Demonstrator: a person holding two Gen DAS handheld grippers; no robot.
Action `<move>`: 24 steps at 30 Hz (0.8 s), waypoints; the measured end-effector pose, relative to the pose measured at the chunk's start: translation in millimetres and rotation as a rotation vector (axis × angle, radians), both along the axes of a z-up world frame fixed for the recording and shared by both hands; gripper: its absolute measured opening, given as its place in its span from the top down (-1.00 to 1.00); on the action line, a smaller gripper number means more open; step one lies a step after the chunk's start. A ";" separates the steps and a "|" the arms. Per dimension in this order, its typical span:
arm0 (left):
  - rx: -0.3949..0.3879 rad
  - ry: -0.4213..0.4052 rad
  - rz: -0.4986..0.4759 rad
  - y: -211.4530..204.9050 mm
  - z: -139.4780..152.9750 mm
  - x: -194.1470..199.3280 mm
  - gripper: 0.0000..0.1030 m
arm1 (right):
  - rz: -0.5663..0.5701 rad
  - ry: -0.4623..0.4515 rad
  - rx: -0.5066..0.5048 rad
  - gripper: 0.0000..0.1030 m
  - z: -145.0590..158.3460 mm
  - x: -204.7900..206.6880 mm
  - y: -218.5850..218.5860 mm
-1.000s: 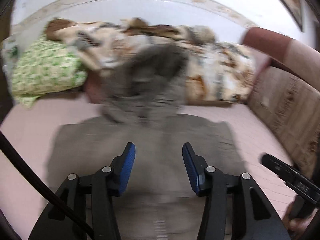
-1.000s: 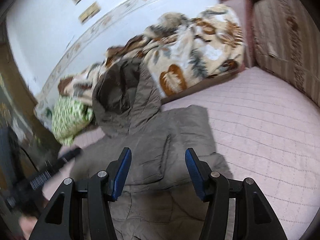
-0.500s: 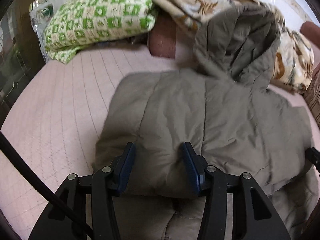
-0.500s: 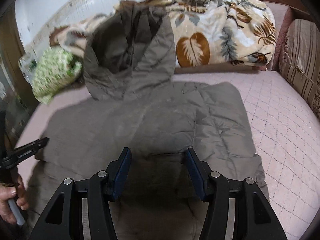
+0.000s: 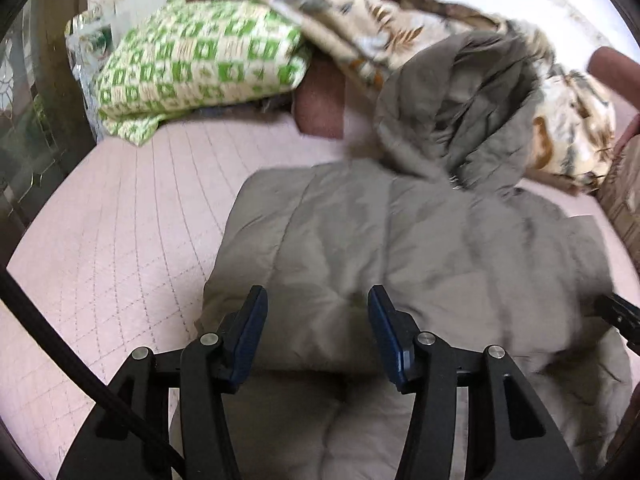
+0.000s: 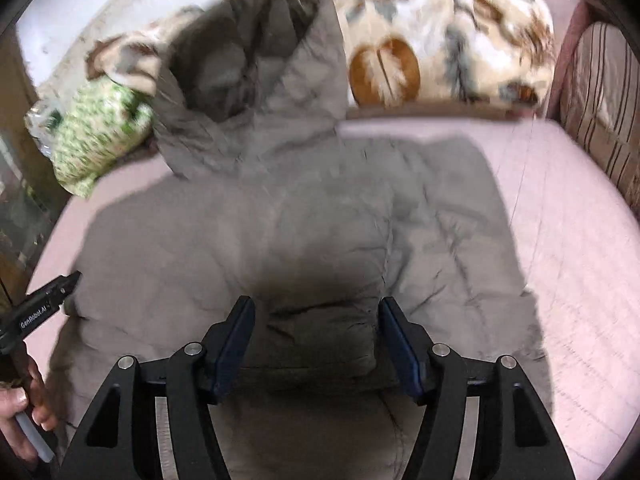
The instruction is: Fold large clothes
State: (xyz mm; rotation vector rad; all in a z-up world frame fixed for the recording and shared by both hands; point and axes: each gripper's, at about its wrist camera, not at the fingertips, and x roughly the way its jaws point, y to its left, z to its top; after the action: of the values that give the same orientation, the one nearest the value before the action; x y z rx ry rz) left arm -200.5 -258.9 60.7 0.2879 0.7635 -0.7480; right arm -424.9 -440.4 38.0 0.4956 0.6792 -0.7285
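Note:
A grey-brown padded hooded jacket (image 5: pixel 400 240) (image 6: pixel 320 220) lies flat on the pink quilted bed (image 5: pixel 120 220). Its hood (image 5: pixel 460 112) (image 6: pixel 256 80) leans up against the bedding at the back. The near part is folded over, so a thick edge runs under both grippers. My left gripper (image 5: pixel 317 292) hovers at the jacket's left side, jaws apart, padded fabric lying between the fingers without being pinched. My right gripper (image 6: pixel 317 302) is over the near middle with its jaws opening; a dark lump of fabric sits between them, clear of the pads.
A green-and-white pillow (image 5: pixel 200 60) and a leaf-patterned blanket (image 6: pixel 440 40) are piled along the back. A striped cushion (image 6: pixel 600 100) stands at the right edge. Dark wooden furniture (image 5: pixel 48 80) borders the left. A hand (image 6: pixel 24 420) grips the left tool's handle.
Both views have dropped closer to the jacket's near folded edge. The left view swung toward the jacket's left side. The right jaws have widened in the last half second.

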 end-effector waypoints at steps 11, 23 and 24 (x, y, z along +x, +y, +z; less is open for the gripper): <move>0.065 -0.060 -0.144 -57.3 8.4 -53.0 -0.03 | 0.073 -0.004 -0.126 -0.32 20.4 5.4 31.3; 0.201 0.000 -0.145 -85.2 -34.8 -46.8 -0.09 | 0.059 0.130 -0.015 -0.33 -26.8 32.0 7.8; 0.188 0.002 -0.145 -81.8 -30.5 -47.3 -0.09 | 0.058 0.143 -0.024 -0.33 -27.1 33.9 8.9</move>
State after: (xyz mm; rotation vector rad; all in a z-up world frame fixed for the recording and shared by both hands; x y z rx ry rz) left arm -247.8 -340.8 30.2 0.5168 0.8225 -0.8141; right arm -391.0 -431.5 10.9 0.4022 0.8145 -0.7218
